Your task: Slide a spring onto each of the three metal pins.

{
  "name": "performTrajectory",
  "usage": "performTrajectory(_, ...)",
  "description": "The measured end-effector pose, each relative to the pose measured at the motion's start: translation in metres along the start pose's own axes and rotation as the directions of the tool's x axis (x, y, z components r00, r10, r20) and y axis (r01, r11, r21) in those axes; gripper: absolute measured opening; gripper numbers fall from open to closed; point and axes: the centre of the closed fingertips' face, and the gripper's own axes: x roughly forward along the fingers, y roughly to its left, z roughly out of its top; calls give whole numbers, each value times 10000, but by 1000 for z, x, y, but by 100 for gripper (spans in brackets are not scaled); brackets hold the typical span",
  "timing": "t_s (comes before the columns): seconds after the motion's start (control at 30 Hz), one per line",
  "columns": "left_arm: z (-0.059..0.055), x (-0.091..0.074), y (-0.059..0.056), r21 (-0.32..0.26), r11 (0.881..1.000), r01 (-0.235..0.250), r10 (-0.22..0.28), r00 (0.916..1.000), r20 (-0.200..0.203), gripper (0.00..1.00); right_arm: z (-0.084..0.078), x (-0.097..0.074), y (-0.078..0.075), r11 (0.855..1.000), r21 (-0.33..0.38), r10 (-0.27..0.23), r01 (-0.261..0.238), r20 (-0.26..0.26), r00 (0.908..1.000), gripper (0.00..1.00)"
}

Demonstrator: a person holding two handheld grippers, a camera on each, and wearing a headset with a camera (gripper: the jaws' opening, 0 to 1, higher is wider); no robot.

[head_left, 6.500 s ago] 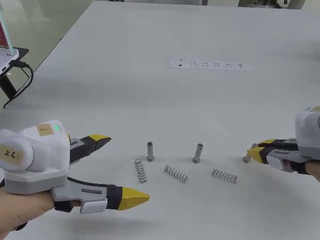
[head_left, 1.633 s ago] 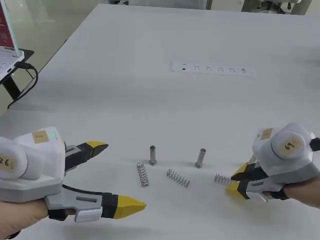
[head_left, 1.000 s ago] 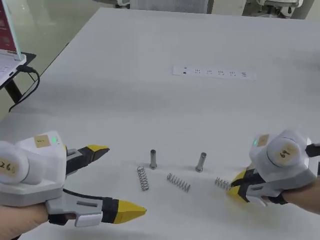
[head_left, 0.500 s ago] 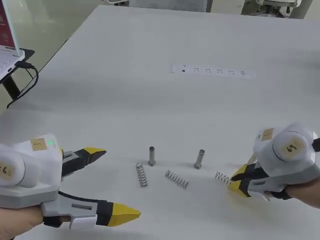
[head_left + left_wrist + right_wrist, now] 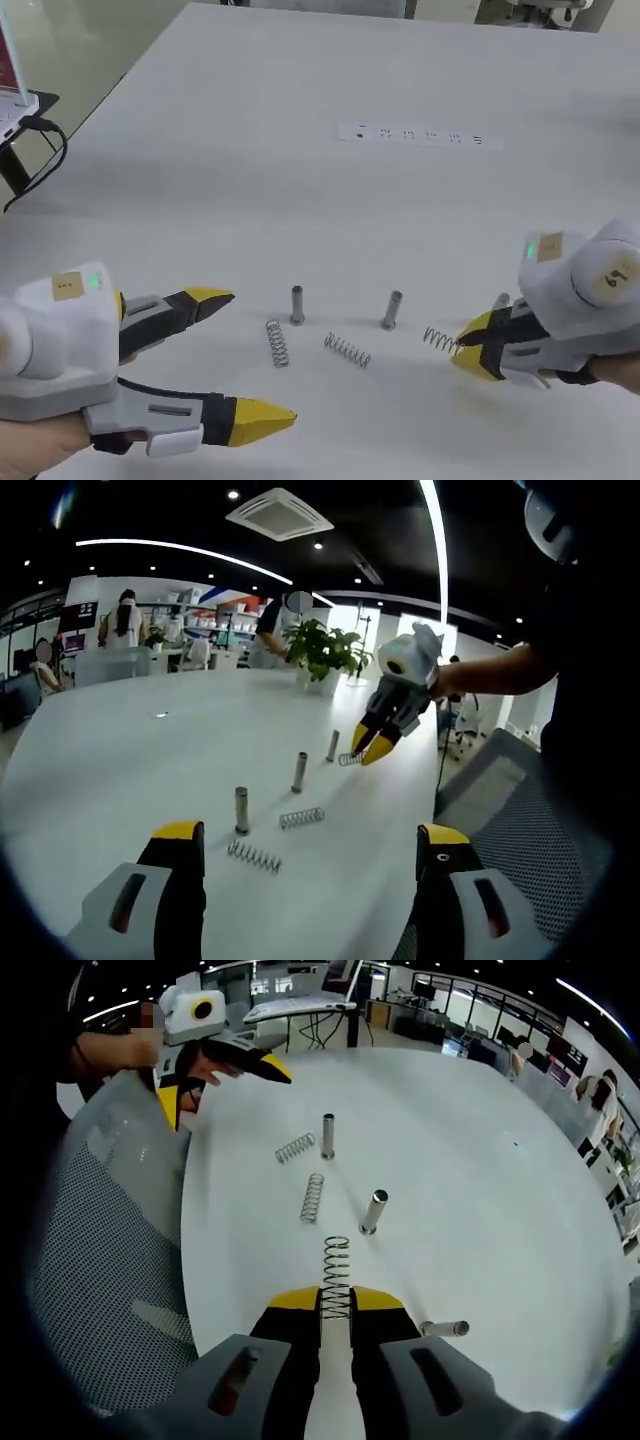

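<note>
Two steel pins point(image 5: 297, 304) point(image 5: 391, 309) stand upright on the white table point(image 5: 300, 200). A third pin point(image 5: 500, 300) peeks out behind my right gripper point(image 5: 466, 347), which is shut on one end of a spring point(image 5: 437, 339). In the right gripper view this spring point(image 5: 336, 1265) sticks straight out from the shut jaws toward the middle pin point(image 5: 373, 1211). Two loose springs point(image 5: 276, 341) point(image 5: 347, 349) lie in front of the pins. My left gripper point(image 5: 245, 355) hovers open at the lower left, nothing between its fingers, as the left gripper view point(image 5: 310, 832) confirms.
A white power strip point(image 5: 410, 134) lies farther back on the table. A laptop with a black cable point(image 5: 25, 120) sits off the table's left edge. A grey mesh chair point(image 5: 500, 810) is beside the near edge. People stand far across the room point(image 5: 125, 620).
The right gripper came in from the right, closed on the rightmost spring and has tilted it up off the table. The left gripper has stayed open at the lower left.
</note>
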Motion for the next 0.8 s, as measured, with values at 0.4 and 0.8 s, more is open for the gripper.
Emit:
performTrajectory(0.4,9,3,-19,-259,9940,1067,-1057,9937,379,49,-2,0,12,9964,-790,298,-300,-27,9996,8)
performTrajectory(0.8,12,39,-39,848,9753,2040,-2027,9789,-241,47,12,-4,19,9918,-1185,517,-486,233,9984,8)
